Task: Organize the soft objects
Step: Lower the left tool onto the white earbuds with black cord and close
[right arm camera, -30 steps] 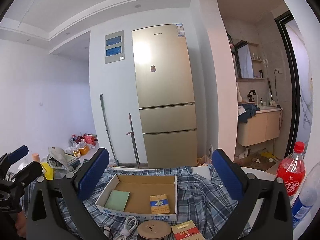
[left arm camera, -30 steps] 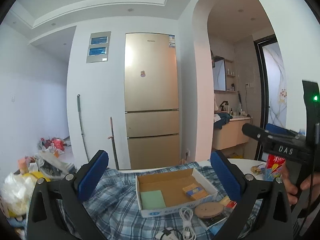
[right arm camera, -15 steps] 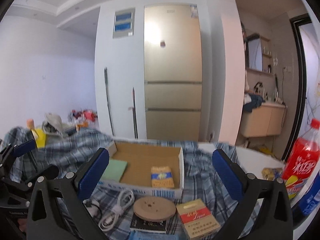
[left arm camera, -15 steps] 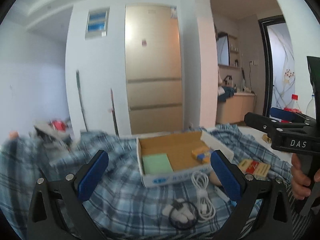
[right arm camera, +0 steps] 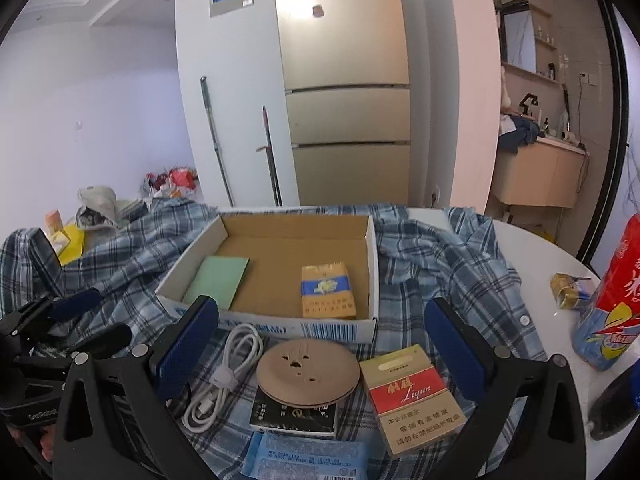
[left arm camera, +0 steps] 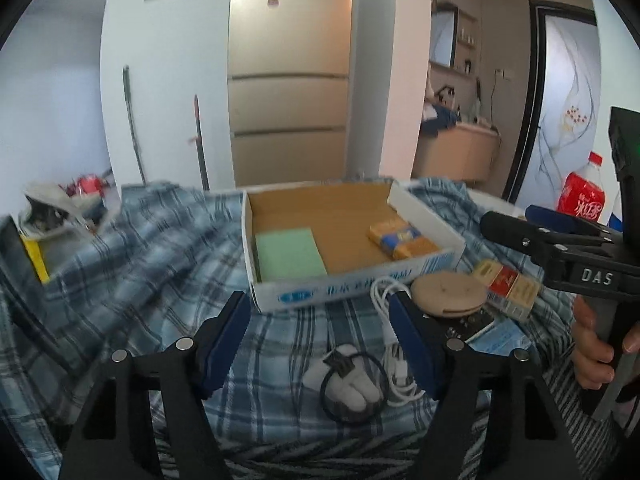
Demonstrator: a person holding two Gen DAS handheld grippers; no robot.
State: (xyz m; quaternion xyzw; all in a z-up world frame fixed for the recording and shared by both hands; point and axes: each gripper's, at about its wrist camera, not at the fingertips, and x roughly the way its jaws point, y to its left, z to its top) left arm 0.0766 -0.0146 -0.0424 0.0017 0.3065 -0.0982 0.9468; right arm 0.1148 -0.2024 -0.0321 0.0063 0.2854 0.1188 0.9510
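Both grippers' jaws stood wide and empty; left gripper (left arm camera: 320, 334) hovered before the cardboard box (left arm camera: 352, 286), over the black hair tie (left arm camera: 352, 388); right gripper (right arm camera: 320, 348) framed the white cable (right arm camera: 224, 372), seemingly choosing.

Black frames, blue-padded fingers (left arm camera: 224, 336), silver screws, "DAS" marking.

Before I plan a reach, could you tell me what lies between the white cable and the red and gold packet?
In the right wrist view, the tan round disc lies between the white cable and the red and gold packet, resting on a black box.
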